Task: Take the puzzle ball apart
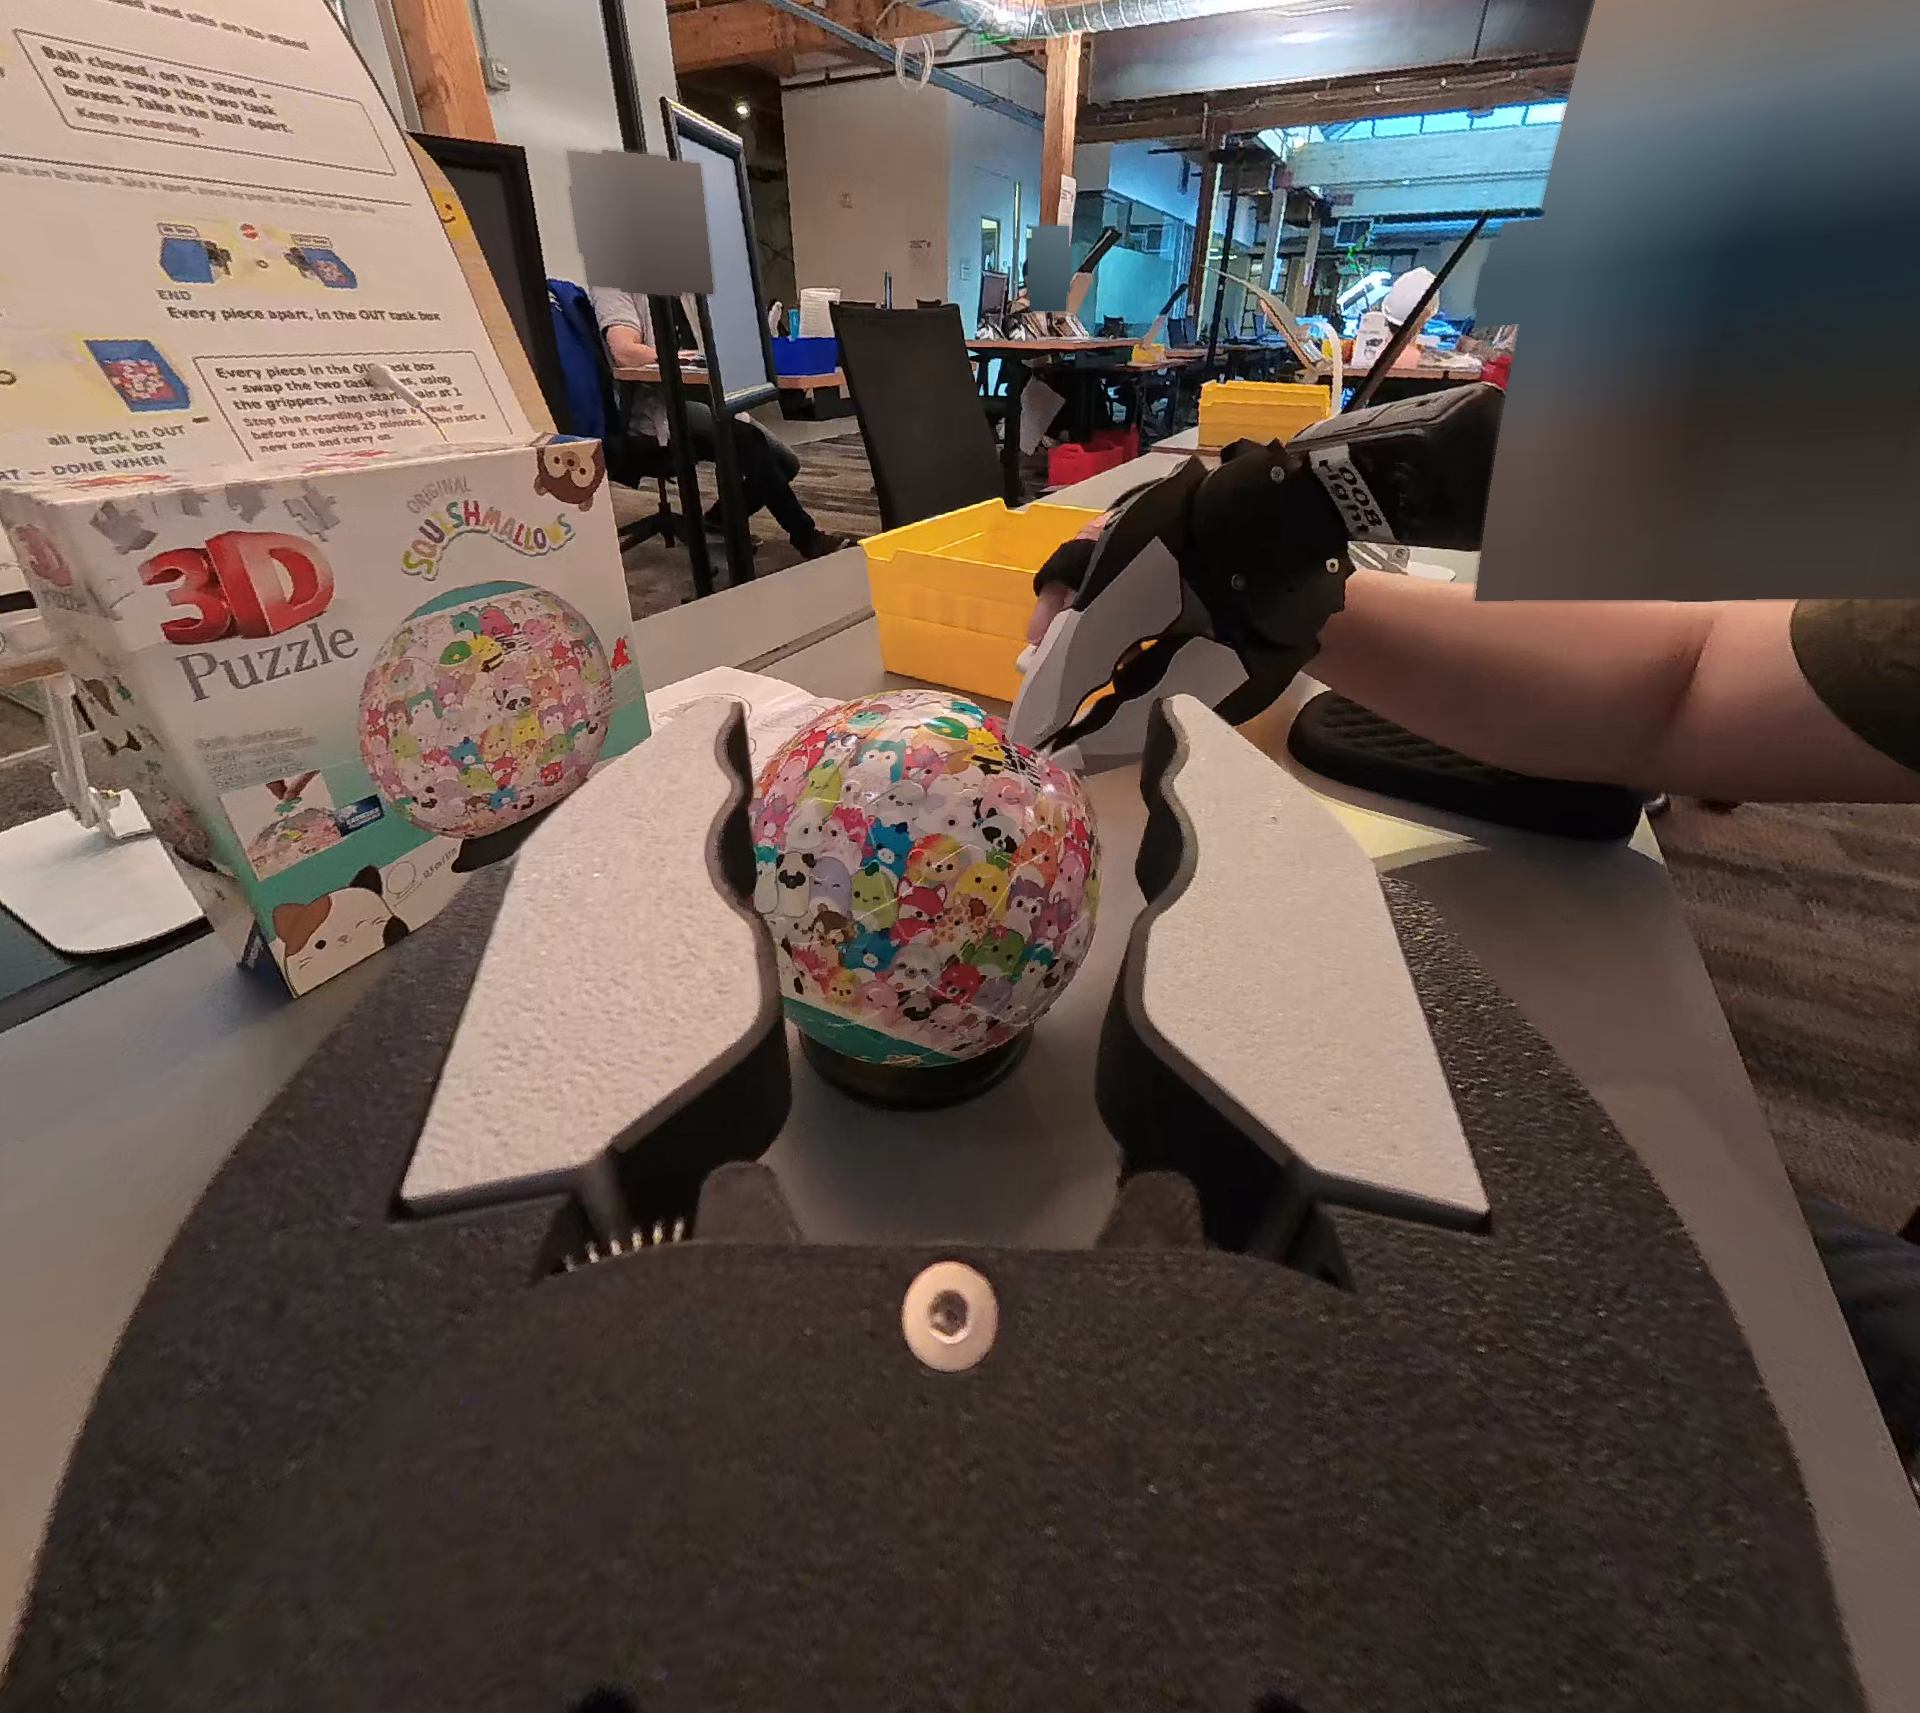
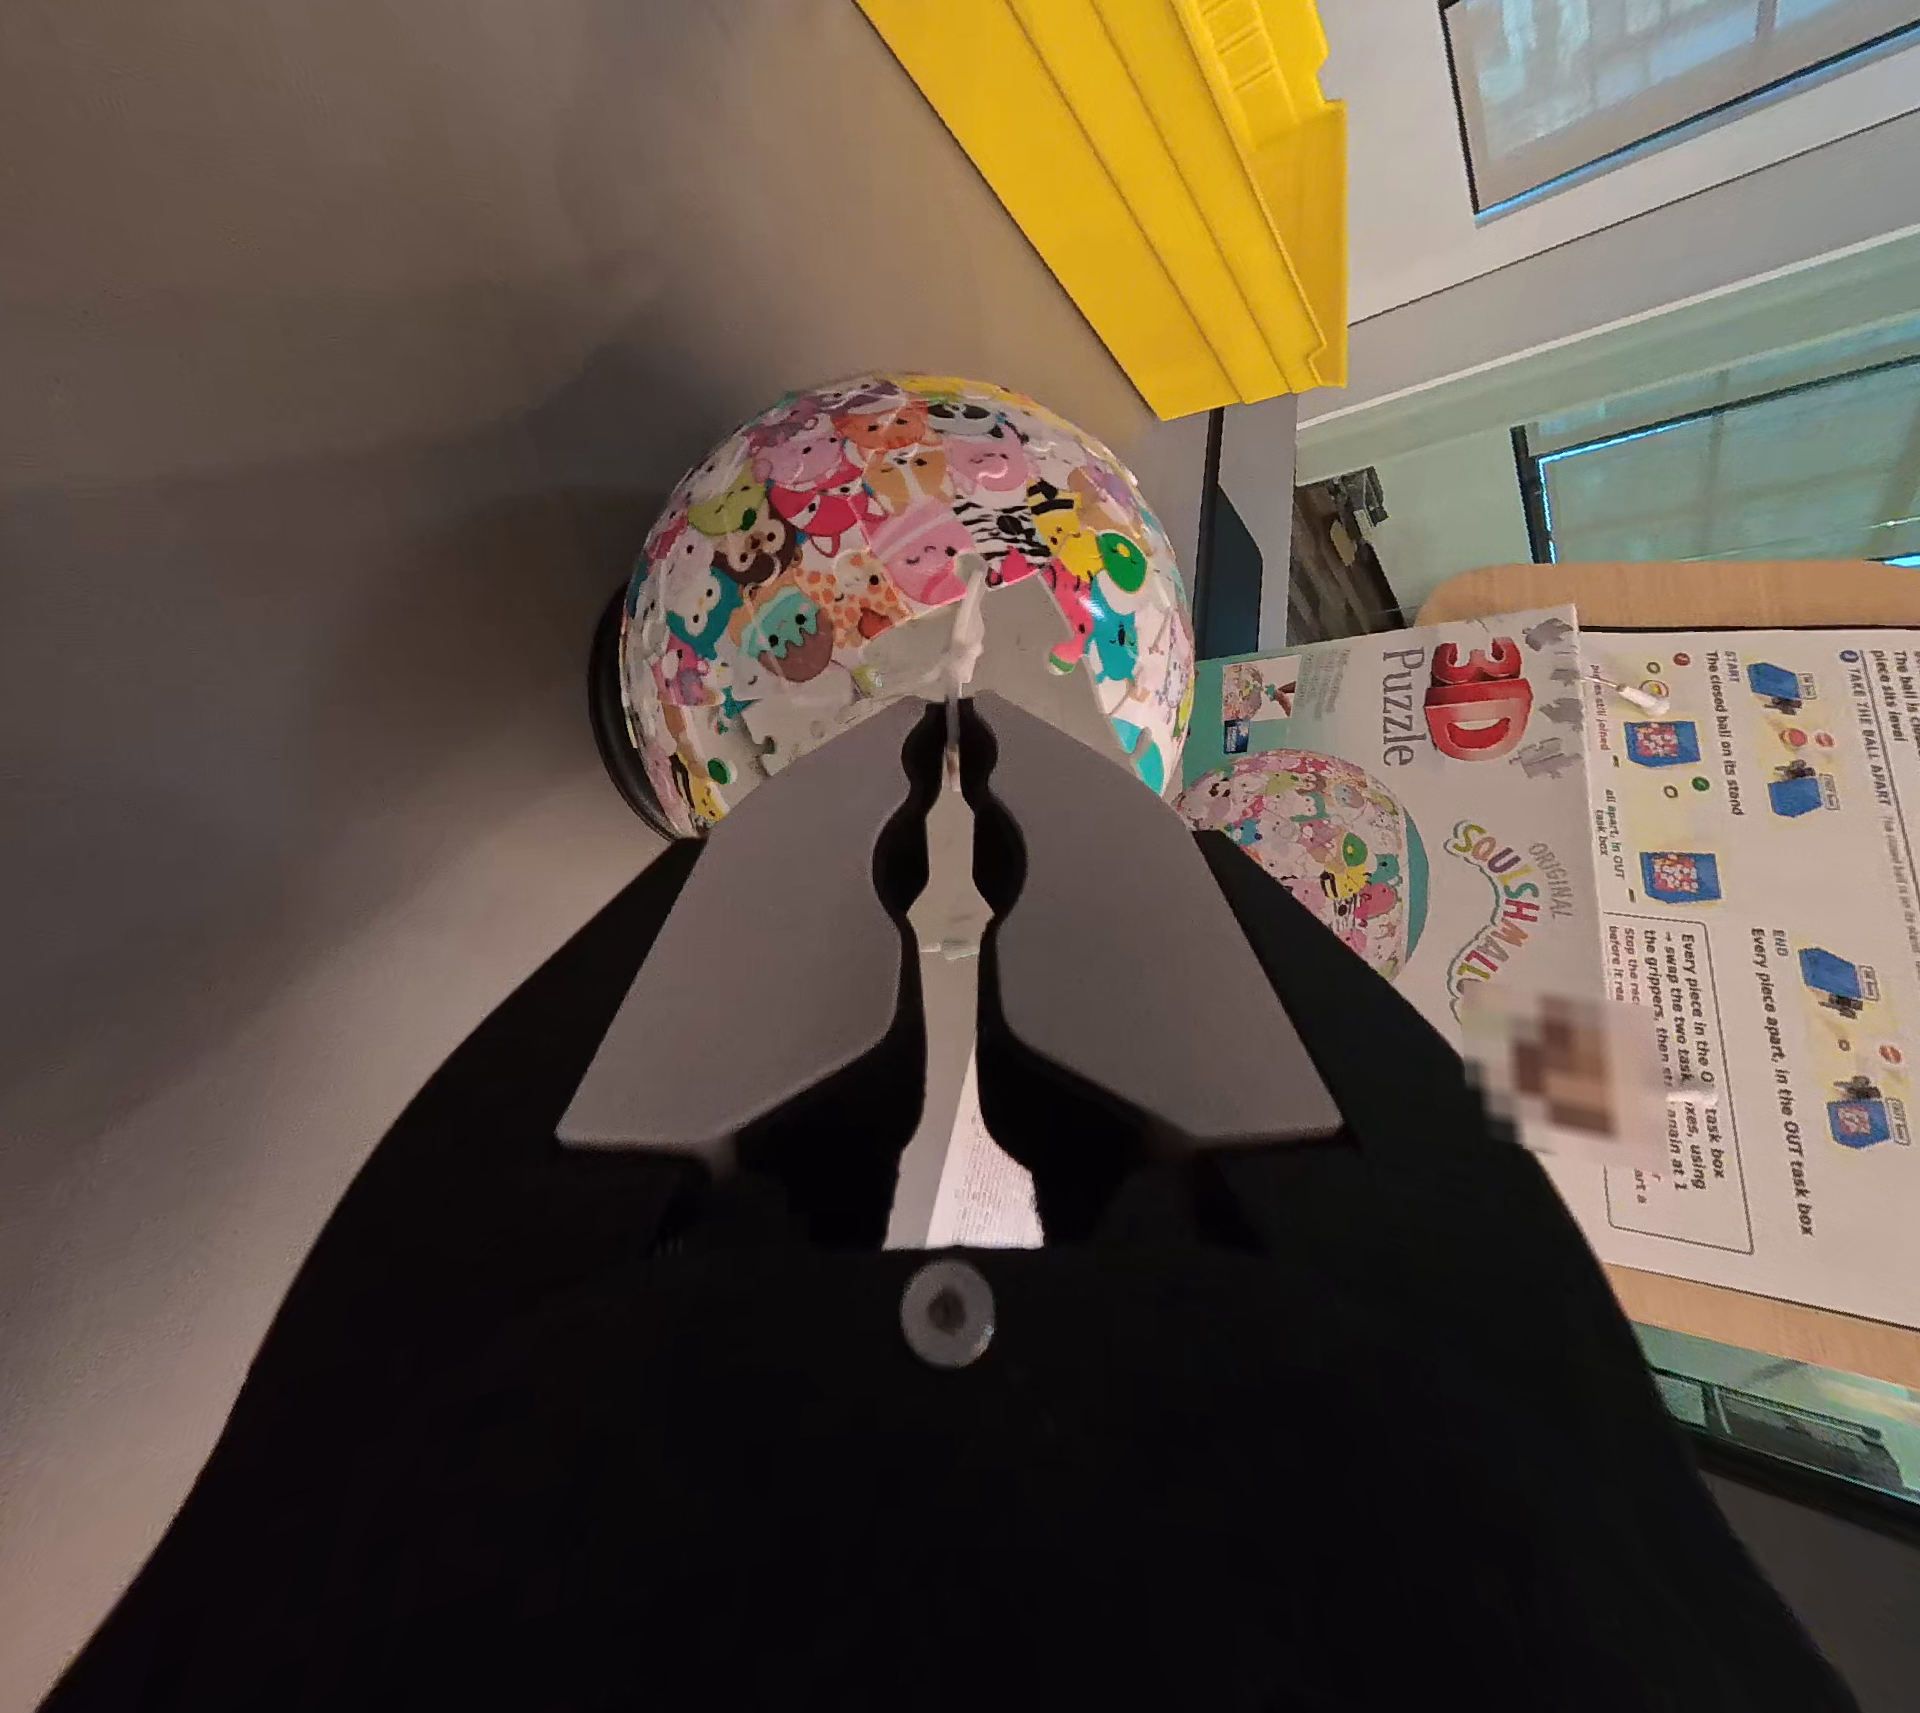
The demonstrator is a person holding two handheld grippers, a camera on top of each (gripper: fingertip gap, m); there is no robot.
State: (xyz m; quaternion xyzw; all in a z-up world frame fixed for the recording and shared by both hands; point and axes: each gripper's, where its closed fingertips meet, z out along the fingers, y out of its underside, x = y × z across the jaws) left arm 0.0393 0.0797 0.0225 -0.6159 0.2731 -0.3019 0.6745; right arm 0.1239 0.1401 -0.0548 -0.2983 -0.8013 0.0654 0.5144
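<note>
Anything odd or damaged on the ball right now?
Yes: the puzzle ball has an open gap near its top, with bare inner wall showing. The right tongs pinch a thin white piece edge there. Expected for disassembly; it sits upright on its black stand.

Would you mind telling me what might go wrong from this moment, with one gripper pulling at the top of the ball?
1. The right gripper pinches a piece edge-on at the puzzle ball's top opening; that thin grip could slip.
2. The left gripper is open around the ball, apparently not touching it, so pulling could lift the ball off its black stand.
3. A freed piece could miss the yellow bin behind.
</note>
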